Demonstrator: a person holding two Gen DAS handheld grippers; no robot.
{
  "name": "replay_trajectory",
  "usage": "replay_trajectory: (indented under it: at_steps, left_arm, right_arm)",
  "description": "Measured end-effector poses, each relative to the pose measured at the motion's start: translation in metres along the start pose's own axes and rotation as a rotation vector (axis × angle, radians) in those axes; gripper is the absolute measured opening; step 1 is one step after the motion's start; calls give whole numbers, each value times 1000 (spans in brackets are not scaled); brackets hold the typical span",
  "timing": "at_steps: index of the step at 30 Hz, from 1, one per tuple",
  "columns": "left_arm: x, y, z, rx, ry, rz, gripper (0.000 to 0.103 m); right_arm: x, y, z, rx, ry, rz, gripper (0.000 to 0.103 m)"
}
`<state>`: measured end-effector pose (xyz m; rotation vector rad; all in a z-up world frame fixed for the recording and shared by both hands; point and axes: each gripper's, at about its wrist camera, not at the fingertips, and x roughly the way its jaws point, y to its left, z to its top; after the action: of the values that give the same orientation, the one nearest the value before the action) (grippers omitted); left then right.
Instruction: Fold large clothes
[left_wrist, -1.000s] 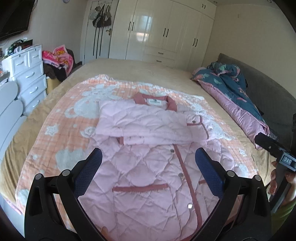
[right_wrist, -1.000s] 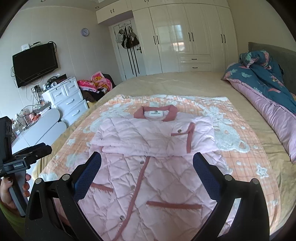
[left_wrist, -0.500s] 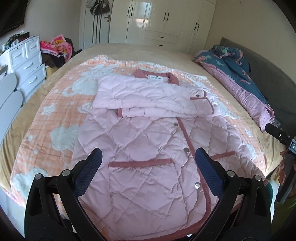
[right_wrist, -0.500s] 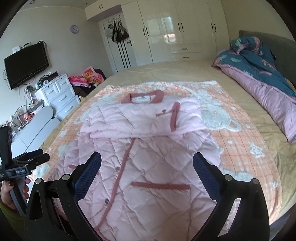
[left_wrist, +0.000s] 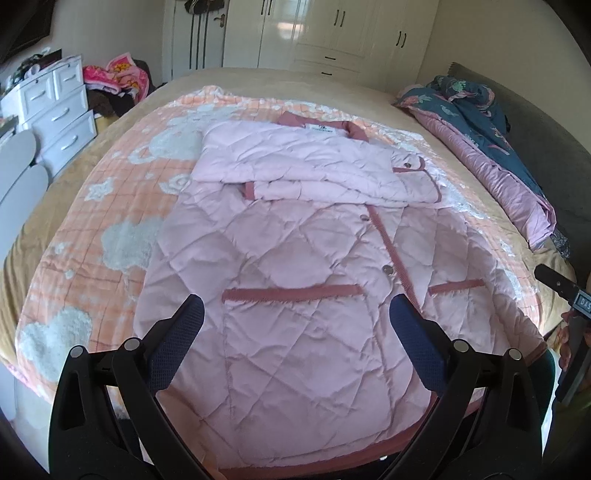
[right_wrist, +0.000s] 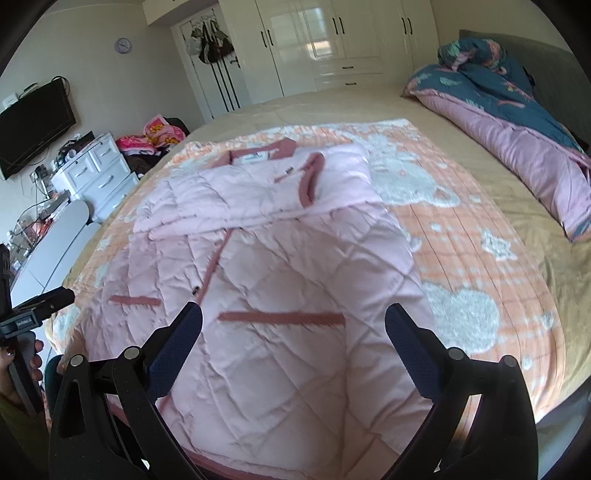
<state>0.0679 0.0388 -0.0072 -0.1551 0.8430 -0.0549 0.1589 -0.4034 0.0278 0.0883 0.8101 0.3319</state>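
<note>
You stood at the foot of a wide bed (right_wrist: 332, 107) under a tan cover, with glossy white wardrobes (right_wrist: 332, 33) filling the wall at twelve o'clock. A white chest of drawers (right_wrist: 99, 173) and a wall-mounted television (right_wrist: 35, 129) sat at ten o'clock. Daylight glared off the wardrobe doors, and a grey headboard (left_wrist: 535, 147) ran along at two o'clock.

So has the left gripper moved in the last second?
Yes. The left gripper has dropped toward the pink coat's hem; the wardrobe now sits higher in view.
</note>
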Motion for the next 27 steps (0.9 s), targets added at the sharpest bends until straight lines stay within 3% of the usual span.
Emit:
replay_trajectory:
  at_steps: [17, 23, 27]
  left_arm:
    - [-3, 86, -38, -152, 74, 92, 94]
    - [-1, 102, -57, -167, 132, 68, 94]
    - [11, 102, -77, -157, 224, 23, 94]
  right_arm:
    - [2, -32, -24, 55, 50, -4, 99]
    - [-1, -41, -28, 82, 59, 13, 99]
    - [-4, -45, -33, 76, 69, 9, 99]
